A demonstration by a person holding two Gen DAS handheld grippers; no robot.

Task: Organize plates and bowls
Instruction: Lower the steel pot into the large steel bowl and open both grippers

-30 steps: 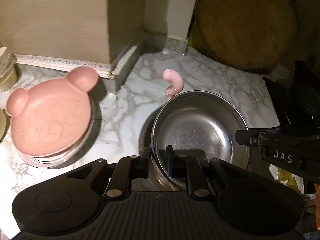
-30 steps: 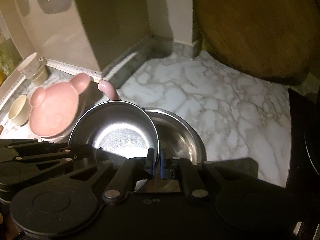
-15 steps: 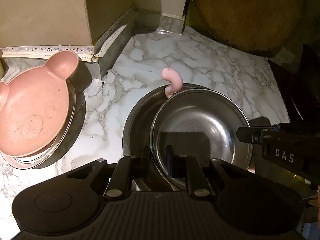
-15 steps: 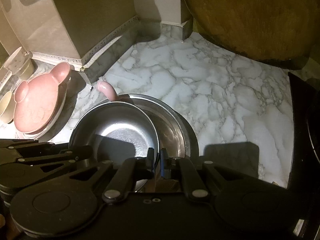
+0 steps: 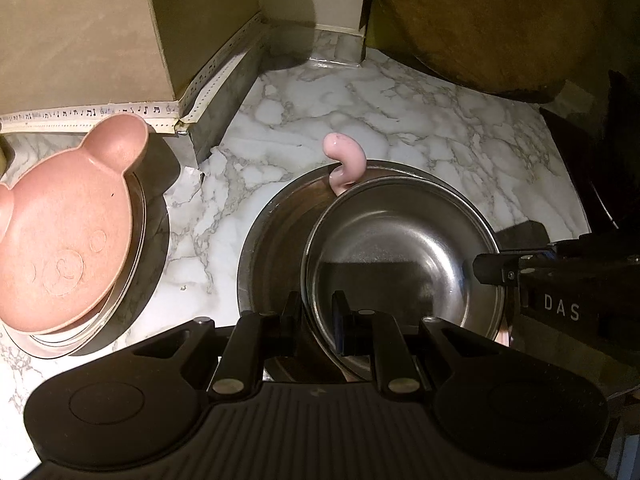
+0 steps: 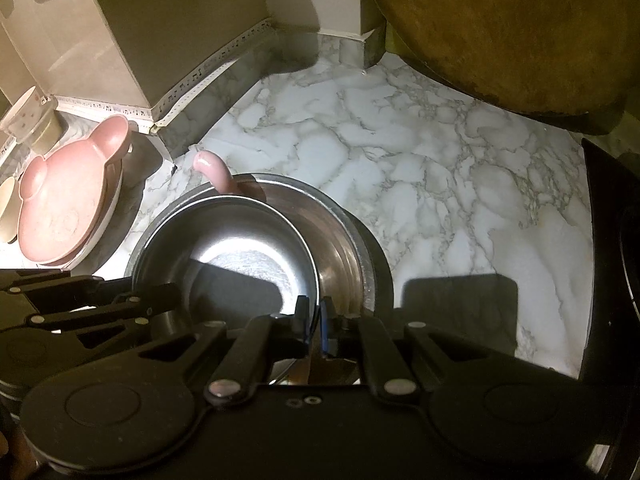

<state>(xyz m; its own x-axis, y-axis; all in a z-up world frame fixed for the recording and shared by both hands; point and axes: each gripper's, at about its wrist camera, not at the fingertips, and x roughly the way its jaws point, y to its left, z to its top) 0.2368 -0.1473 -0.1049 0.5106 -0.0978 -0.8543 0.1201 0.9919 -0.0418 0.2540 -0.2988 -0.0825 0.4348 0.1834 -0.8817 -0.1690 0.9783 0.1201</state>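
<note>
Pink bear plate [image 5: 66, 228] sits stacked at the left of the marble table [image 5: 400, 120]. Beside it, the left gripper [image 5: 318, 320] and right gripper [image 6: 315, 320] each pinch the smaller steel bowl [image 5: 400, 256] by opposite rims, jaws clamped, holding it tilted inside the larger steel bowl [image 5: 272, 248] directly beneath.

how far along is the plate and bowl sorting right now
Done: the pink bear plate sits stacked on a round dish at the left. In hand: both tongs, left and right, grip the rim of a steel bowl, lowered partly into a larger steel bowl on the marble counter. Left: seat it and release; cups remain loose.
</note>
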